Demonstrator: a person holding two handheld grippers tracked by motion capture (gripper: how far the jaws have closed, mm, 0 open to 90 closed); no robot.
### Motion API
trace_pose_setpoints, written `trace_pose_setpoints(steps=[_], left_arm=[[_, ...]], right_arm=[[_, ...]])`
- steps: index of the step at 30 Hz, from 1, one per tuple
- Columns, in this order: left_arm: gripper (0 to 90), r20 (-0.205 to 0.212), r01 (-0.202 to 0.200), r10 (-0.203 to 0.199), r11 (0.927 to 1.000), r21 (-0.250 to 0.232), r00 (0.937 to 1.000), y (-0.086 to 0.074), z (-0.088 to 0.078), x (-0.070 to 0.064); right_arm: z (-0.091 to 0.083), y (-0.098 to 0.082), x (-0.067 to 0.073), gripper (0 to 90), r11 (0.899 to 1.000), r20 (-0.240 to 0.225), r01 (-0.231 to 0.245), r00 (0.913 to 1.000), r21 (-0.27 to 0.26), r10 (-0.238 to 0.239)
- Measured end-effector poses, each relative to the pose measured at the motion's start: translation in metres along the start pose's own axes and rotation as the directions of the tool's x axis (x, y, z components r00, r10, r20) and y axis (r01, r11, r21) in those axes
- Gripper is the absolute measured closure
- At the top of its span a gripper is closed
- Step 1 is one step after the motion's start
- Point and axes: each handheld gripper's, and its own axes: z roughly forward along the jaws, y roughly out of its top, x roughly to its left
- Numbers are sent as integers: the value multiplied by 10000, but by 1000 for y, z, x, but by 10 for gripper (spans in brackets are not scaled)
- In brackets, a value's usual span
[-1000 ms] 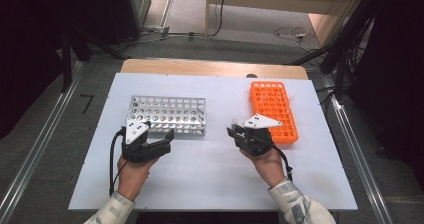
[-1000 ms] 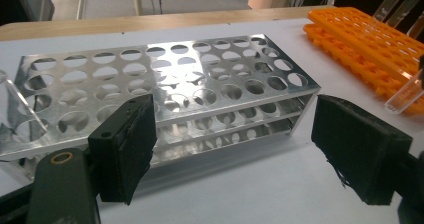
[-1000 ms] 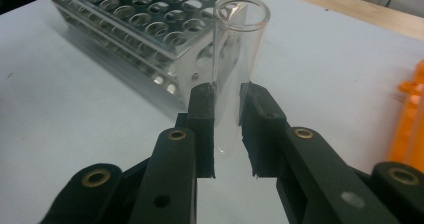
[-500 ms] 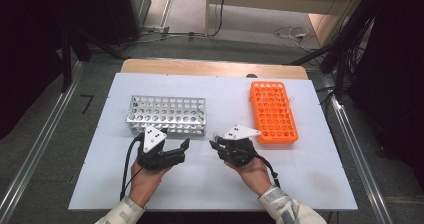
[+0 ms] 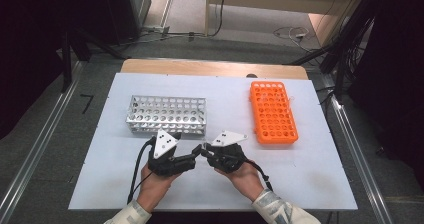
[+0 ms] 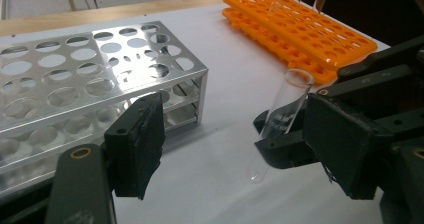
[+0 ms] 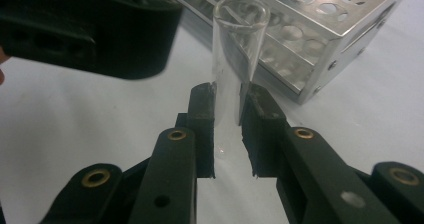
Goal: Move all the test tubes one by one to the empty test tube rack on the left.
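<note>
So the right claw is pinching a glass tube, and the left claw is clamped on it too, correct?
Not quite. The right claw does pinch the glass tube, but the left claw is open, its jaws apart around the tube, as the left gripper view shows.

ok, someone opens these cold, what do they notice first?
A clear glass test tube, clamped upright by the right gripper near the table's front centre. The left gripper faces it, jaws spread wide on either side of the tube. Behind them, a metal rack stands to the left and an orange rack lies to the right on the white table.
</note>
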Motion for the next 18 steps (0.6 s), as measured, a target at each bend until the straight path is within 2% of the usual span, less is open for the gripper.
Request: trace_pose_setpoints(steps=[8,13,18], left_arm=[[437,616,-302,302,9995,-8,9976,-1,2,-6],[579,773,-377,376,9993,-7,9963,-1,3,-6],[682,925,-453,452,9990,-6,9947,-1,3,-7]], right_arm=[[3,2,8,734,9999,-243,115,9996,11,-115],[3,3,11,734,9999,-317,148,9994,-8,-149],[3,3,11,734,9999,-327,129,9994,4,-129]])
